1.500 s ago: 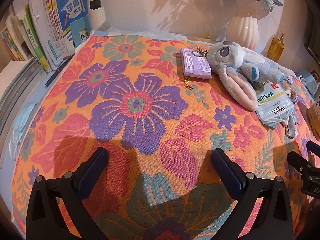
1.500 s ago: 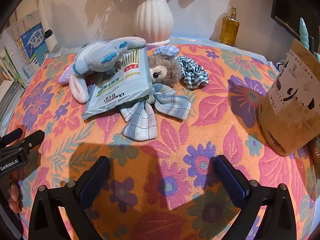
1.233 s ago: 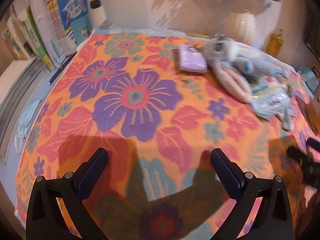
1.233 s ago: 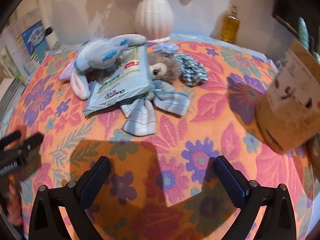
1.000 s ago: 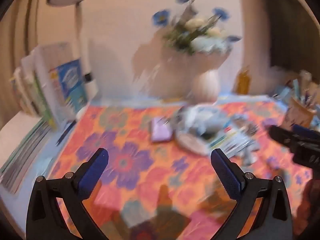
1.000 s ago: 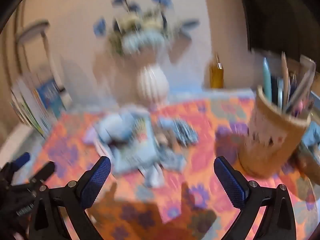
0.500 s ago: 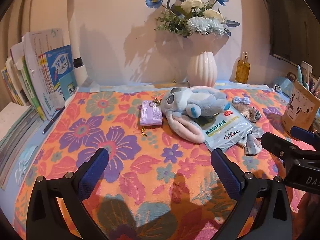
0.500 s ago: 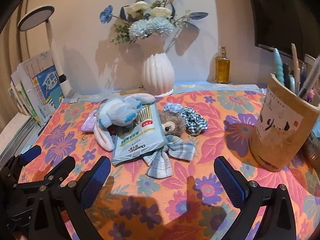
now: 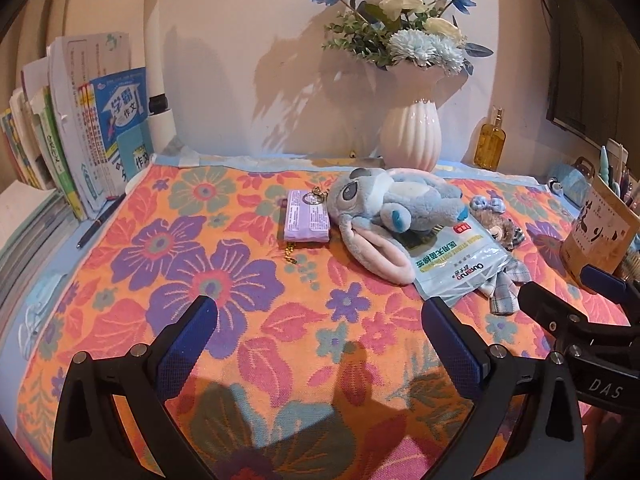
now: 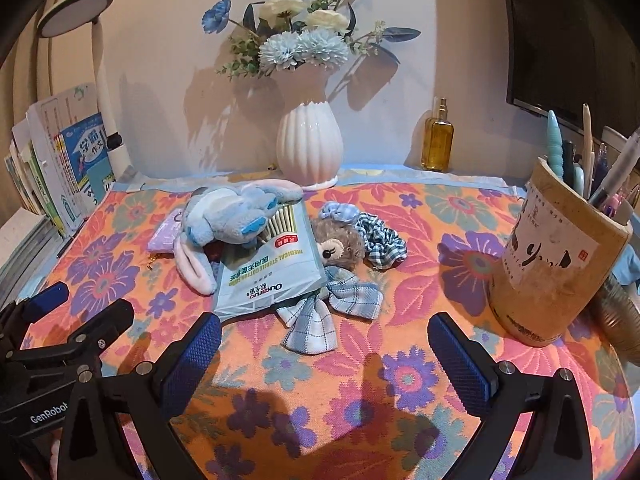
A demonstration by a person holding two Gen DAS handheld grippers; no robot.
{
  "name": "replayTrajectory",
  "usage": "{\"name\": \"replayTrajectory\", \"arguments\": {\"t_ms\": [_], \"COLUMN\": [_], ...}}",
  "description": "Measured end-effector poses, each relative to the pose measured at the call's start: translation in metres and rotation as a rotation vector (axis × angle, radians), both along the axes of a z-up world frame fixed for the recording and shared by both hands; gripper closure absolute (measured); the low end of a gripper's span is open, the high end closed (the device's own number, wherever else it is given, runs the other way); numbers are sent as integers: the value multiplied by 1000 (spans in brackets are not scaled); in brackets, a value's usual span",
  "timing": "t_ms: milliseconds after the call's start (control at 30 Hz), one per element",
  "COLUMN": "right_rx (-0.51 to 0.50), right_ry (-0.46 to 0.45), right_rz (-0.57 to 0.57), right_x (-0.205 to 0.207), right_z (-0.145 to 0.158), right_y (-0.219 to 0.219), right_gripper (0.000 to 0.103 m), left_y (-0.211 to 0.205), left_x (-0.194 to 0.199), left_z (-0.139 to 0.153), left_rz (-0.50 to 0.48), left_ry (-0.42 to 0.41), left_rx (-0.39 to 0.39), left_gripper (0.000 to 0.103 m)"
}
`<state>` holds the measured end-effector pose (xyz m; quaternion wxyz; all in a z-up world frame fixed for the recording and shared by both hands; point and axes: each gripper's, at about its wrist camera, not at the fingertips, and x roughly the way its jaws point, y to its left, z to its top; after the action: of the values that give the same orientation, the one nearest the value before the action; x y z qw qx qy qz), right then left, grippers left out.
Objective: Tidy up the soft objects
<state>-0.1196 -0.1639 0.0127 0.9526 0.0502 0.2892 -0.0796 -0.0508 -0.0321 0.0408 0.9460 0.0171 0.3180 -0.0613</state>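
A grey-blue long-eared plush (image 9: 394, 210) (image 10: 232, 216) lies on the floral cloth (image 9: 240, 320), partly on a pale cotton-swab packet (image 9: 456, 260) (image 10: 272, 276). A small brown bear plush (image 10: 338, 244) with a blue bow, a checked scrunchie (image 10: 384, 244) and a checked fabric bow (image 10: 332, 308) lie beside the packet. A purple pouch (image 9: 306, 222) with a gold chain lies left of the plush. My left gripper (image 9: 320, 340) is open and empty, well short of the pile. My right gripper (image 10: 324, 356) is open and empty, just in front of the checked bow.
A white vase of flowers (image 10: 310, 148) and an amber bottle (image 10: 439, 144) stand at the back wall. A brown pen holder (image 10: 556, 260) stands at the right. Books (image 9: 80, 128), a lamp post (image 9: 158, 60) and a pen (image 9: 100, 222) are at the left.
Both grippers have risen and tilted up from looking down at the cloth, so the wall, vase and whole pile show now. Since half a second ago they barely moved. The objects have not moved.
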Motion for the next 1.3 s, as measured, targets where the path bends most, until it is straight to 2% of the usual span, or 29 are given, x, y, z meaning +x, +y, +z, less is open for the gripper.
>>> {"name": "replayTrajectory", "arguments": {"t_ms": [500, 667, 1300], "right_rx": [-10, -17, -13], "right_ry": [8, 17, 8], "right_rz": [-1, -6, -17], "right_x": [2, 4, 3], "right_z": [-2, -3, -5], "right_y": [1, 1, 0], "right_gripper": [0, 0, 0], "left_y": [-6, -9, -6], "left_x": [1, 2, 0], "left_z": [0, -1, 1], "left_rz": [19, 45, 23], "left_ry": [2, -1, 0], "left_rx": [1, 36, 9], "left_gripper": [1, 1, 1]}}
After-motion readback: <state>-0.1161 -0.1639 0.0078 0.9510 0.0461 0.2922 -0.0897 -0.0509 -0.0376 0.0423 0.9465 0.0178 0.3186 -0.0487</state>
